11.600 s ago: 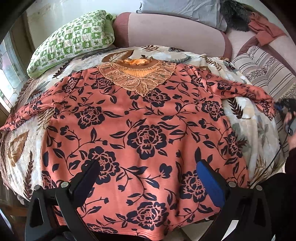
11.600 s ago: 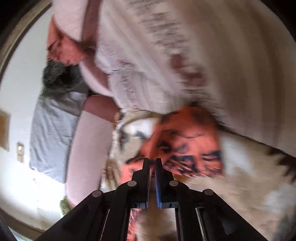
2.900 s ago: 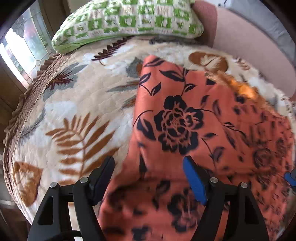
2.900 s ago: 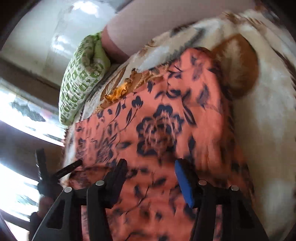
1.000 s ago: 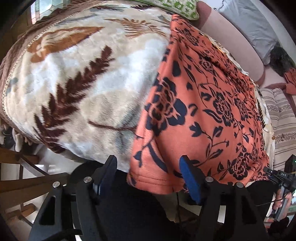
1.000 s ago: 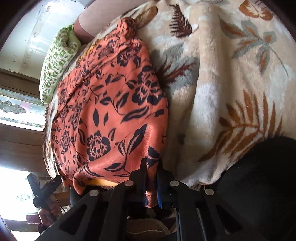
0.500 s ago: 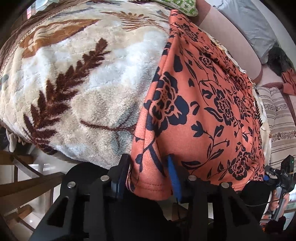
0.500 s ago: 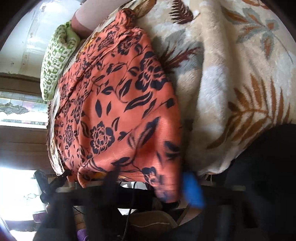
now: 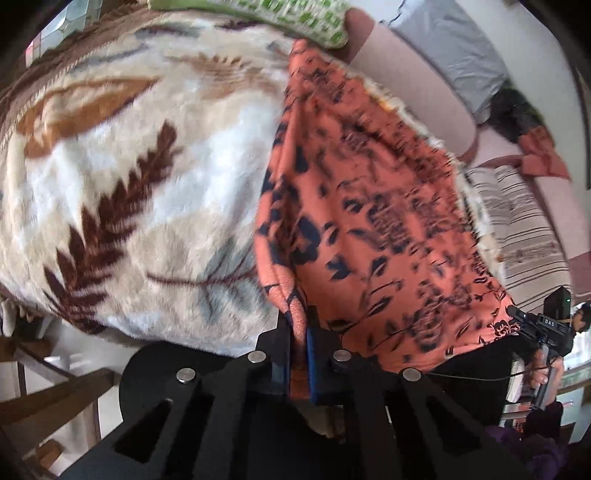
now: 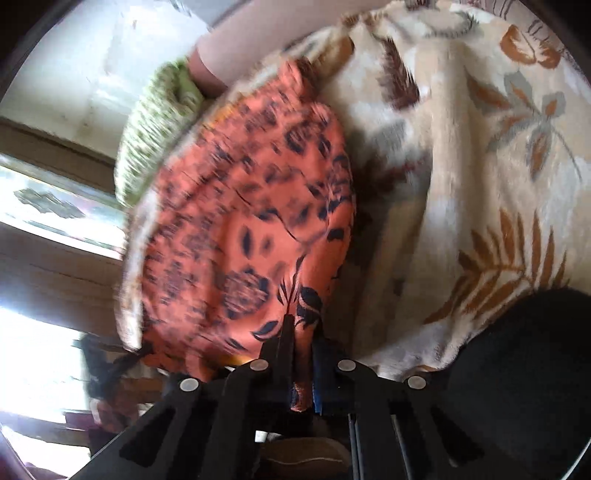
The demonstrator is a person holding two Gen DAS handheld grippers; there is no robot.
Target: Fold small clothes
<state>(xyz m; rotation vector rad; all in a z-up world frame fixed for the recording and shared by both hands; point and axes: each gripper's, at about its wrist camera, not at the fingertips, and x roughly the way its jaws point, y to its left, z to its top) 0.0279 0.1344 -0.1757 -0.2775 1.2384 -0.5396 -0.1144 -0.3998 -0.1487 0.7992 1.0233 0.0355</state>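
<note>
An orange top with dark blue flowers (image 9: 369, 221) lies on a leaf-patterned blanket (image 9: 129, 166), its sleeves folded in so it forms a long strip. My left gripper (image 9: 297, 325) is shut on its near left hem corner. My right gripper (image 10: 301, 332) is shut on the near right hem corner of the same top (image 10: 240, 229). Both corners are pinched between the pads at the blanket's near edge. The right gripper also shows small at the right edge of the left wrist view (image 9: 517, 317).
A green checked pillow (image 9: 288, 18) lies at the far end against a pink headboard (image 9: 406, 70). A striped cushion (image 9: 517, 221) sits to the right. A window (image 10: 55, 206) is on the left. Wooden chair legs (image 9: 48, 387) stand below the blanket's near edge.
My left gripper has closed on the left hem corner. My right gripper, open half a second ago, has closed again on the right hem corner. Both views are blurred by motion.
</note>
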